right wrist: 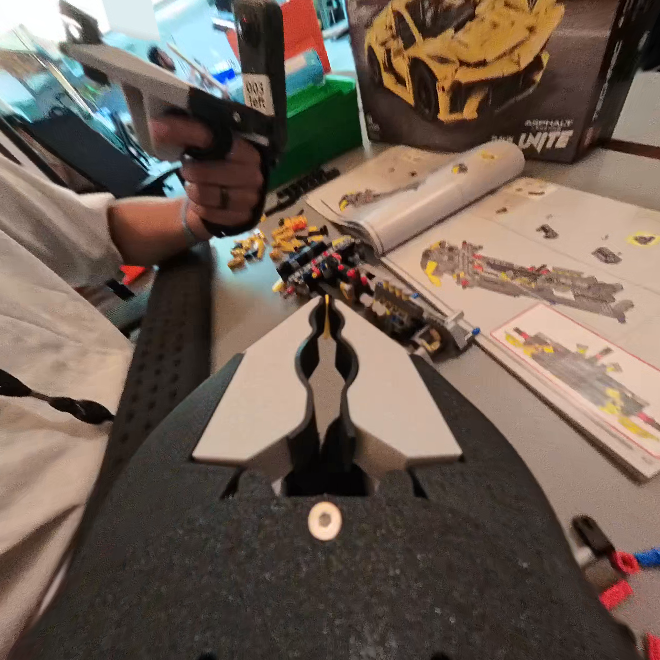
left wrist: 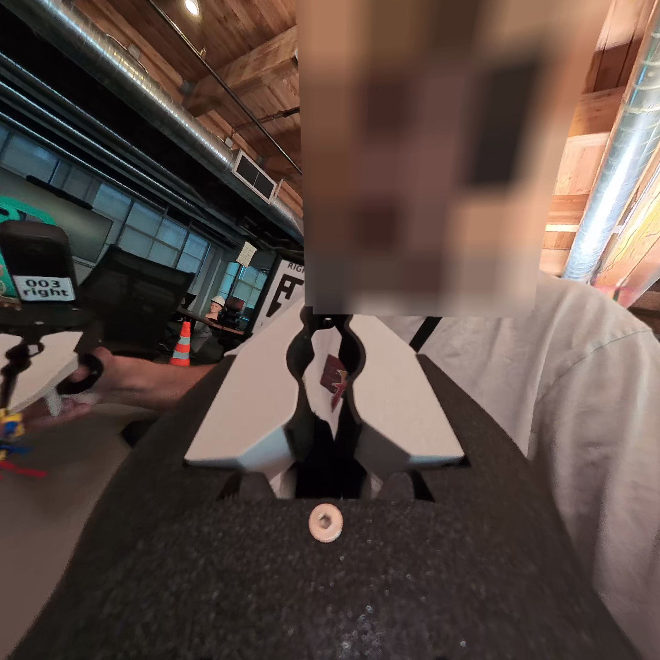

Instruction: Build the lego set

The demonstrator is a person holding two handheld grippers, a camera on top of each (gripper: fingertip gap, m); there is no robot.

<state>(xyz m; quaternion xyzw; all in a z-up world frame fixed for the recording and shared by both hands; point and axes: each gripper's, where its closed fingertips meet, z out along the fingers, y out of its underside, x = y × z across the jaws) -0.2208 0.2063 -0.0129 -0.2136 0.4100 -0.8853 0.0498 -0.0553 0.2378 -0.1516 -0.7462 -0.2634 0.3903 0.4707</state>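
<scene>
Above the grey counter (right wrist: 500,410), our right claw (right wrist: 326,314) clamps a thin yellow lego strip (right wrist: 326,318); we should align it carefully with the black lego chassis (right wrist: 357,285), while our left claw (left wrist: 325,323) is nearly closed, empty.

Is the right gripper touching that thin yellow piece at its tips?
Touching. The right wrist view shows the right gripper with its fingertips closed on the thin yellow piece, which sits pinched upright between them just above the half-built model.

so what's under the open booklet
The booklet lies flat on the grey table, pages up. The half-built model sits against its near-left edge, partly on it. Whatever is beneath the pages is covered.
</scene>
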